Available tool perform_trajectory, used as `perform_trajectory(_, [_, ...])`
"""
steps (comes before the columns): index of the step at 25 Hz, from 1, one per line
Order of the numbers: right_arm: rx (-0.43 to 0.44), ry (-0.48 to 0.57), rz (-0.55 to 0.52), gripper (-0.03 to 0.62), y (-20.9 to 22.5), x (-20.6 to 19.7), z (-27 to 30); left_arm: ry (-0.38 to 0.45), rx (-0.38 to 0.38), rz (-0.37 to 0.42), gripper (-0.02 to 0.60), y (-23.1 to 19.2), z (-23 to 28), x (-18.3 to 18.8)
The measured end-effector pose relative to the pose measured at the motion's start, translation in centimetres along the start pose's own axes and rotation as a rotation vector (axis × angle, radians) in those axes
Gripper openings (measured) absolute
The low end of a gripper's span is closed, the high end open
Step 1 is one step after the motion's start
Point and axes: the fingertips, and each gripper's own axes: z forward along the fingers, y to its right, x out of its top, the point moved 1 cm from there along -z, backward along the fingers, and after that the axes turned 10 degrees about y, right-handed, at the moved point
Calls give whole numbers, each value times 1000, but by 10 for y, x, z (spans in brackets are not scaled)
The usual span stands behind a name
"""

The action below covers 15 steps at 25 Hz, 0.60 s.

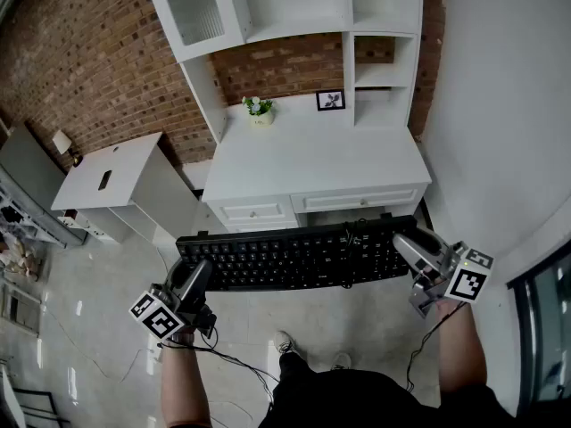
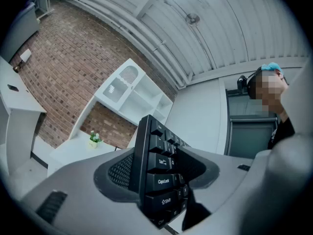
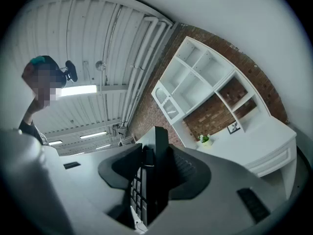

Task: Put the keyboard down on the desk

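Note:
A black keyboard [image 1: 299,254] hangs level in the air in front of the white desk [image 1: 312,159], short of its drawers. My left gripper [image 1: 198,276] is shut on the keyboard's left end [image 2: 157,180]; in the left gripper view the Caps Lock and Shift keys sit between the grey jaws. My right gripper [image 1: 409,246] is shut on the keyboard's right end [image 3: 151,180], whose edge stands upright between the jaws in the right gripper view. The desk top shows in both gripper views beyond the keyboard.
On the desk's back stand a small potted plant [image 1: 259,110] and a framed picture [image 1: 330,100], under white shelves [image 1: 294,7]. A low white cabinet [image 1: 111,172] stands to the left against the brick wall. Cables [image 1: 241,364] trail over the tiled floor by the person's feet.

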Motion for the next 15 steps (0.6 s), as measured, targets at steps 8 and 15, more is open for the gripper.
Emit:
perform_trajectory(8, [2, 4, -5, 175, -2, 1, 1, 3, -3, 2, 267, -1, 0, 2])
perform_trajectory(15, [3, 10, -5, 176, -3, 2, 1, 9, -4, 6, 267, 0, -1, 2])
